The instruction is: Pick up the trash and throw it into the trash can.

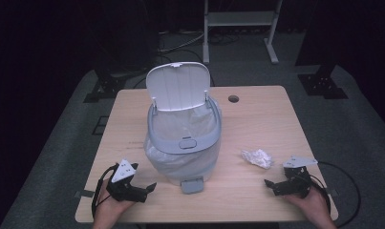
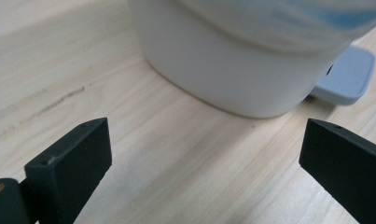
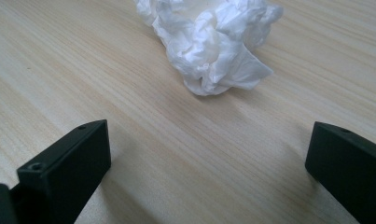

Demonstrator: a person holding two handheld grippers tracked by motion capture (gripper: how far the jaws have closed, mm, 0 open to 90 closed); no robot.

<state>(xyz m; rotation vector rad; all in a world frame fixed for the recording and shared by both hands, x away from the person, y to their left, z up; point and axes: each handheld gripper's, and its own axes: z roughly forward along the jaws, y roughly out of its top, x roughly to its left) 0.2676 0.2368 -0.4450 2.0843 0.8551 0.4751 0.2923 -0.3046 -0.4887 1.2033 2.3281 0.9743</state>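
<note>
Pedal bin (image 1: 183, 143), lid up, centre frame on the table (image 1: 257, 119); grey pedal (image 1: 192, 185) faces the near edge. Crumpled tissue (image 1: 257, 158) lower right, just ahead of right gripper (image 1: 274, 186), jaws spread, empty. Left gripper (image 1: 144, 190) lower left, beside the bin, released too.

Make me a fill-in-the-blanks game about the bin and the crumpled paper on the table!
1. The lid of the bin stands ____.
2. The crumpled paper lies on the table, just ahead of the ____ gripper.
3. The grey pedal sticks out at the bin's ____.
4. The left gripper holds ____.

Missing words: open; right; bottom; nothing
</note>
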